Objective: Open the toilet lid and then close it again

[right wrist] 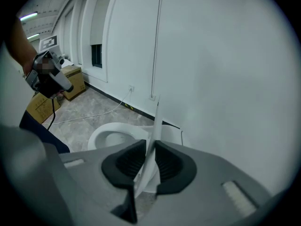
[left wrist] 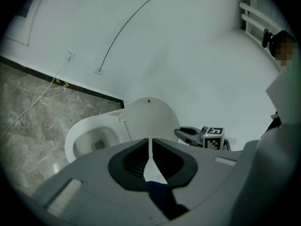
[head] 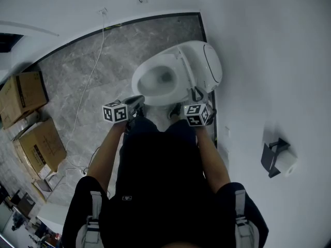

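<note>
The white, rounded plastic toilet lid stands upright at the back of the white ceramic toilet bowl, close to the white wall. The opening half of the job looks done, and lowering the lid appears to be what remains.

The right tool is grasping the lid: its dark ribbed pads sit on either side of the thin rim, which runs edge-on between them. In the head view this grip is on the side of the lid nearest the person. The left tool is clenched on nothing. Only a bright slit shows between its jaws, and it hangs apart from the toilet at the front of the bowl, above the grey marbled floor.

To close the lid well, I would keep the right tool's hold on the rim and let the wrist follow the hinge's arc rather than pull straight down, so the thin plastic is not twisted between the pads. The grip is on one side only, so a slow, even swing should stop the lid racking. Let go only once the lid rests flat. The left tool is best kept clear of the bowl's rim so the falling lid cannot pinch it.
</note>
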`<state>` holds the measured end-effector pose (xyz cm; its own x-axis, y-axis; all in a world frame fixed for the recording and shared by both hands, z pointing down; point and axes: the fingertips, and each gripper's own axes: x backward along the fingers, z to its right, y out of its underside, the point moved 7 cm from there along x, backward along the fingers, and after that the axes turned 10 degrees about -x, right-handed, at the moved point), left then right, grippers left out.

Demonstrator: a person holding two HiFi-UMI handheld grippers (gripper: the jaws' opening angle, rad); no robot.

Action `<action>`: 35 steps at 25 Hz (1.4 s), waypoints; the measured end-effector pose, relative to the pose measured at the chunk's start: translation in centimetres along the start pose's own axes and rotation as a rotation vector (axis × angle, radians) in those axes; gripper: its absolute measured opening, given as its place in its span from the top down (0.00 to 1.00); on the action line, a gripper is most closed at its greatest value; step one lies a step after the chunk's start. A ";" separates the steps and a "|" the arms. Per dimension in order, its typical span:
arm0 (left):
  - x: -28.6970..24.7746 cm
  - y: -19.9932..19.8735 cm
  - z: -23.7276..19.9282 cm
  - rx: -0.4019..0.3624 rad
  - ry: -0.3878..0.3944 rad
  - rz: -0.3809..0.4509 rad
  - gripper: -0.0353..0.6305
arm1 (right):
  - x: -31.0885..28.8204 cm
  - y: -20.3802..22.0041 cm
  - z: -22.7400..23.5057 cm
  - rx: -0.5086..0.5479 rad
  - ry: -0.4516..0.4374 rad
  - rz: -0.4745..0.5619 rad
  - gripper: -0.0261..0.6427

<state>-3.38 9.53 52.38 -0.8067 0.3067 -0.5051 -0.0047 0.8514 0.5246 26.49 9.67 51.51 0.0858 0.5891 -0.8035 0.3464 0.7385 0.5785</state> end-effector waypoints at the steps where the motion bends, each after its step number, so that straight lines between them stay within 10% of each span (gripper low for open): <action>1: 0.0 0.0 0.0 -0.008 -0.008 -0.001 0.90 | 0.0 0.0 0.7 -0.017 -0.002 -0.008 0.86; 35: 2.7 0.5 -0.2 0.019 -0.180 0.148 0.90 | -3.1 2.6 17.6 -0.429 -0.135 -0.088 0.92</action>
<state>-5.66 10.72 51.41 -0.6793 0.4987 -0.5384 0.1189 0.7987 0.5898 43.59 4.00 53.06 0.2046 0.4910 -0.8468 -0.0578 0.8697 0.4903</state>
